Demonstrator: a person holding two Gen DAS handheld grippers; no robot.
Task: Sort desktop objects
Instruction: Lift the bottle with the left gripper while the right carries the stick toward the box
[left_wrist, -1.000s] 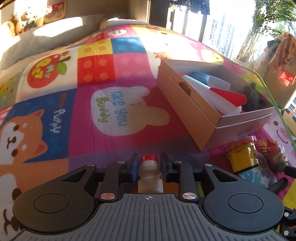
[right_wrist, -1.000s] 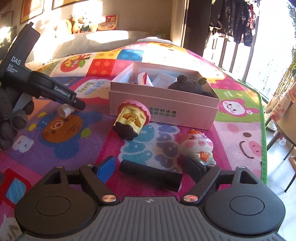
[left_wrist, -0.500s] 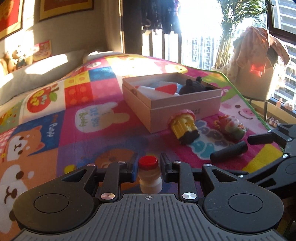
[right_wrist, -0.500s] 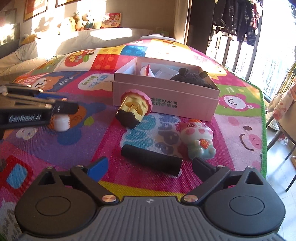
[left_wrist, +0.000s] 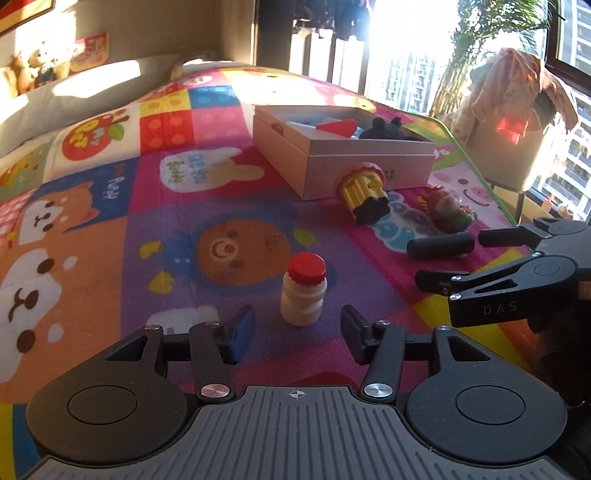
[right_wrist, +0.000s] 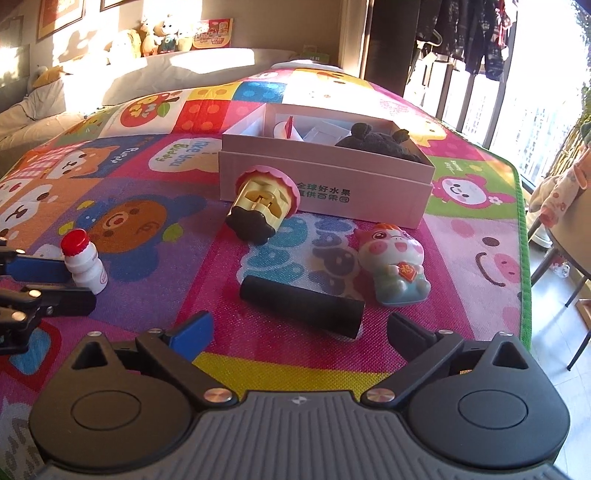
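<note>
1. In the left wrist view, the left gripper sat at the lower centre of the frame with its jaws spread wide and nothing between them.
2. A small white plastic bottle with a red cap stood upright on the colourful cartoon play mat, just beyond the fingertips and touching neither one.
3. In the right wrist view, the right gripper was also spread wide and empty, low in the frame.
4. A black cylindrical roll lay on its side on the mat just ahead of the right gripper, near the frame's centre.
5. Right of the roll lay a pastel pig-like toy figure, close beside it.
6. Above the roll, a yellow toy with a pink rim and black base leaned tilted against the front wall of an open pink cardboard box.
7. Inside the box, a dark plush toy and white items were visible in the upper centre.
</note>
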